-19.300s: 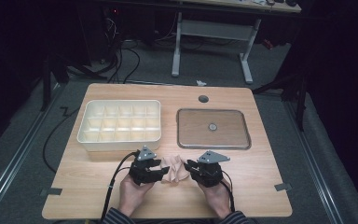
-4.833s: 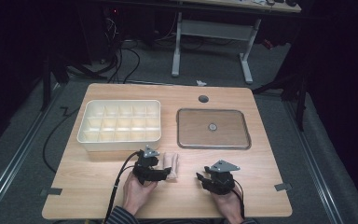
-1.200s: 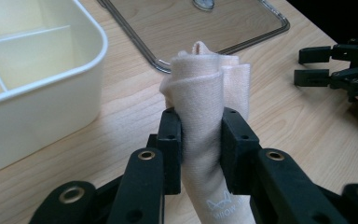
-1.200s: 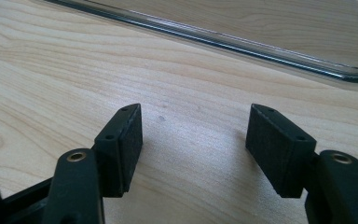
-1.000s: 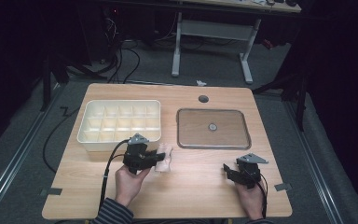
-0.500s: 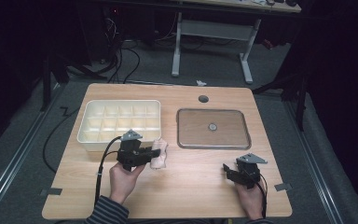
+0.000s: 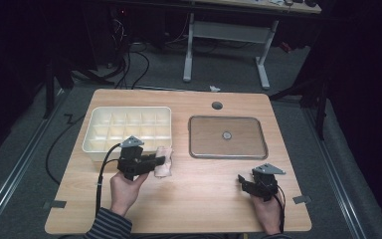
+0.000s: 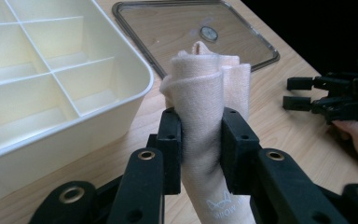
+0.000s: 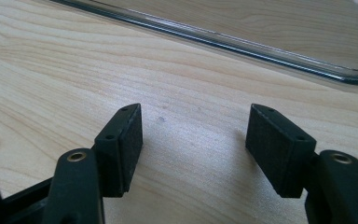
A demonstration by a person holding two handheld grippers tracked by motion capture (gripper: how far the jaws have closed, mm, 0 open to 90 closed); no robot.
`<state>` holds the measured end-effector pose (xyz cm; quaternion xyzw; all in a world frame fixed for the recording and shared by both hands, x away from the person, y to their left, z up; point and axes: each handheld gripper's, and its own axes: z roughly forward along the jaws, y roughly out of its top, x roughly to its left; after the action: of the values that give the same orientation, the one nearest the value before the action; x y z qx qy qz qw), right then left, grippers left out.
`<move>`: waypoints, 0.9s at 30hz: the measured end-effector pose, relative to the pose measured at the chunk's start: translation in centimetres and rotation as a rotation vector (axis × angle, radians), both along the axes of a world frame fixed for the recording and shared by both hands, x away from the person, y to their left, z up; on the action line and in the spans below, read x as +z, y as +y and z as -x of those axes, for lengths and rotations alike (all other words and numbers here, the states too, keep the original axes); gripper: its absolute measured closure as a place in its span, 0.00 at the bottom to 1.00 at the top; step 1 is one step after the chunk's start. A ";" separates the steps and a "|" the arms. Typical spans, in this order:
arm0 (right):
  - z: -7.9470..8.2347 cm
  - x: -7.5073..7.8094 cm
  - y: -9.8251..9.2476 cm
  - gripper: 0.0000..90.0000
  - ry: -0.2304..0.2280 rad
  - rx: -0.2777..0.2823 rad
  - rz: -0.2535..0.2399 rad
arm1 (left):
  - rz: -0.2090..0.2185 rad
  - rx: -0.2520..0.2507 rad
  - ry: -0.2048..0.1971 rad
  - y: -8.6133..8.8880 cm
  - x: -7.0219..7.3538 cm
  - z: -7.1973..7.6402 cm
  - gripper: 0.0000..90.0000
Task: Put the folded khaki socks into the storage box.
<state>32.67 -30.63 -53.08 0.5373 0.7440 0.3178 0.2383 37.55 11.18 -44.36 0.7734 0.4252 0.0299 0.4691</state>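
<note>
Carrying the rolled cloth nearer the tray, we are clenching it in the left gripper; right gripper gaping empty.

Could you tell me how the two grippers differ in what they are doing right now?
The left gripper is shut on a rolled beige cloth; the right gripper stands open with nothing between its jaws. The left one sits beside the cream divided box, the right near the clear lid corner. Both are black, two-jawed and hand-held.
</note>
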 end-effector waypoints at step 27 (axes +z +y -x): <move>0.0 0.0 0.1 0.40 0.000 0.004 0.005 | 0.021 0.057 0.024 4.1 0.5 -1.3 0.80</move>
<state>32.65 -30.52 -53.08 0.5350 0.7460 0.3165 0.2390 38.89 15.29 -43.90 0.7564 0.4527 0.0295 0.4712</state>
